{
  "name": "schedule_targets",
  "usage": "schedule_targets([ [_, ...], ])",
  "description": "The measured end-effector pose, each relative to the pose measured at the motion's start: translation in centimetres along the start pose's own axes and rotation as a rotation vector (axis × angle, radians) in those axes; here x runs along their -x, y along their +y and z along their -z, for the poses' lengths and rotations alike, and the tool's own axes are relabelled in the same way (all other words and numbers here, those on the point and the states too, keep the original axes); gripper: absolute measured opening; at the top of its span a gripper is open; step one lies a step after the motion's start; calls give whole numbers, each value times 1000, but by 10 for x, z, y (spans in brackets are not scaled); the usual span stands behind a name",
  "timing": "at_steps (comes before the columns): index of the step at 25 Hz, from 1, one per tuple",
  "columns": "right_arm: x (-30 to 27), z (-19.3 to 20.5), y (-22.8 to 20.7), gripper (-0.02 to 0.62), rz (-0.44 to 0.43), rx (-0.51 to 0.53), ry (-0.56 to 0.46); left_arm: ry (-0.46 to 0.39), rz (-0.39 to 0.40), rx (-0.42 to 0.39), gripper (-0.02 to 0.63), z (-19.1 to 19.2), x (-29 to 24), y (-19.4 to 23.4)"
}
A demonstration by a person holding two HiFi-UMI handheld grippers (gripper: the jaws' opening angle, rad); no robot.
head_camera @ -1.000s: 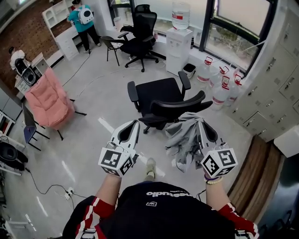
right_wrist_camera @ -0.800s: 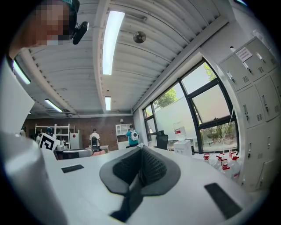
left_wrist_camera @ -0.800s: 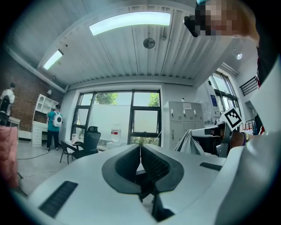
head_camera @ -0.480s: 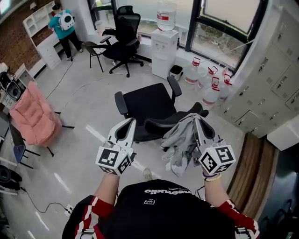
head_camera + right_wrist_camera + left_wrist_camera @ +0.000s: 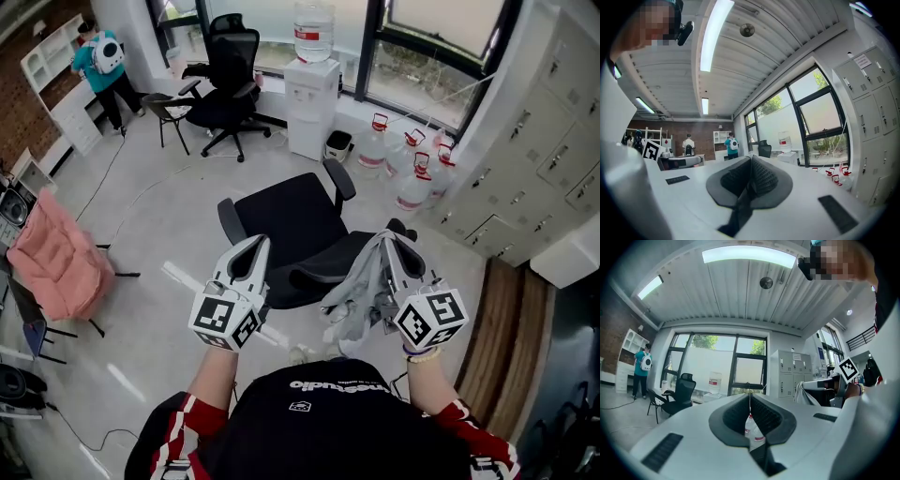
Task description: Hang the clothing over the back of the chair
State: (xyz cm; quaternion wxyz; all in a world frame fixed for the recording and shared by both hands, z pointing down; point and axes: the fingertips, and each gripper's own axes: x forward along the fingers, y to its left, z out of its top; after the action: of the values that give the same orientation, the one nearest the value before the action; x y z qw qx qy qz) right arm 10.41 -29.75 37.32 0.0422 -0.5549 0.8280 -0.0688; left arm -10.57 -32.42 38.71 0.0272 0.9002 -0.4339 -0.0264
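The person stood just behind a black office chair (image 5: 289, 214), its curved backrest (image 5: 319, 272) turned toward them and the seat beyond it; both arms were held out level over it. The right gripper (image 5: 390, 240) had its jaws pinched together on a grey piece of clothing (image 5: 359, 292); in the right gripper view a dark fold of the cloth ran down from between the pads. The clothing hung in a loose bunch below that gripper, at the right end of the backrest and in front of it; I could not tell whether the cloth touched the chair. The left gripper (image 5: 257, 244) was beside it, over the left part of the backrest; its jaws met at the tips with nothing between them. Past the chair a water dispenser (image 5: 312, 89) stood against the window wall, with several large bottles (image 5: 412, 183) on the floor to its right; grey lockers (image 5: 553, 159) lined the right wall. A second chair (image 5: 223, 94) stood further off; a pink coat (image 5: 58, 267) lay draped over a frame at the left; a person in teal (image 5: 98, 61) stood by the shelves in the far corner.
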Motion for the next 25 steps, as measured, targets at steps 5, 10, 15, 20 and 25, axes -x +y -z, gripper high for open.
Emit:
schedule_targets([
  [5, -29, -4, -7, 15, -40, -3, 17, -4, -4, 5, 25, -3, -12, -1],
  [10, -67, -21, -2, 15, -112, 7, -5, -8, -57, 8, 25, -8, -12, 12],
  [15, -99, -40, -3, 15, -169, 16, -30, -13, -105, 2, 25, -14, -14, 17],
  [20, -123, -42, -6, 15, -207, 3, -25, -4, -140, -10, 25, -15, -12, 18],
  [25, -152, -47, -14, 15, -222, 9, -26, -6, -161, -7, 25, -17, -14, 21],
])
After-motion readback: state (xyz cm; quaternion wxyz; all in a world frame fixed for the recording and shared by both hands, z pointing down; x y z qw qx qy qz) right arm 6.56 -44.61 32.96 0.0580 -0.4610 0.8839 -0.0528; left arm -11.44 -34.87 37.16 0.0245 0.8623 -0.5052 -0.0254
